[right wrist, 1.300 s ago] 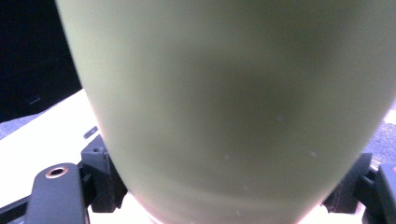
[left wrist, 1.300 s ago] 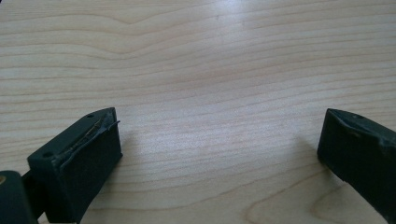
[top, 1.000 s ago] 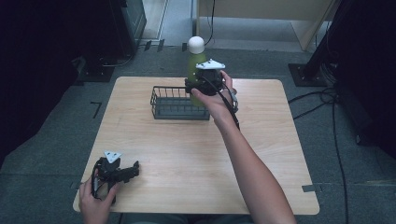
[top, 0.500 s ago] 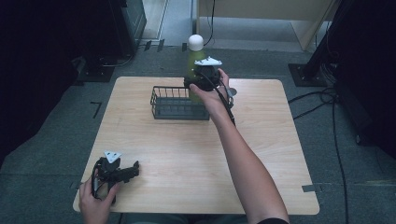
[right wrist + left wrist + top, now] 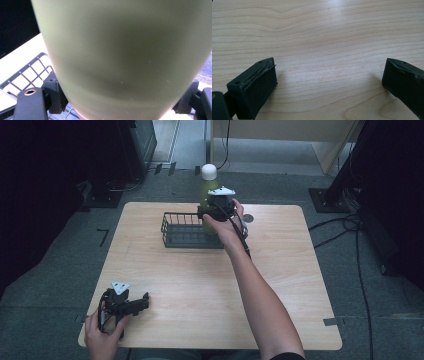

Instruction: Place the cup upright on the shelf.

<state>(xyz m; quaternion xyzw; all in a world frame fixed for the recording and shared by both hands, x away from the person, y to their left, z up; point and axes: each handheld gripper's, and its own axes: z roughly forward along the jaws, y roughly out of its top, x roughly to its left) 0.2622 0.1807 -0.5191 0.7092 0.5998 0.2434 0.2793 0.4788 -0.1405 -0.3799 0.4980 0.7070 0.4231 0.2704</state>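
Note:
A green bottle (image 5: pixel 208 190) with a white cap stands upright in my right gripper (image 5: pixel 218 212), which is shut on its body. It hangs over the right end of a black wire basket (image 5: pixel 186 231) at the far middle of the table. In the right gripper view the green bottle (image 5: pixel 125 55) looms close between the jaws, with the wire basket (image 5: pixel 27 75) below at the left. My left gripper (image 5: pixel 134 305) rests near the table's front left corner, held by a hand. Its fingers (image 5: pixel 254 85) stand wide apart over bare wood, nothing between them.
The light wooden table (image 5: pixel 280 270) has rounded corners. A small grey round mark (image 5: pixel 248 218) lies right of the basket. Cables (image 5: pixel 350 227) run over the grey floor at the right, and dark equipment (image 5: pixel 135 145) stands beyond the far edge.
My right gripper has sunk with the bottle, bringing it lower over the basket's right end. The left gripper has stayed where it was.

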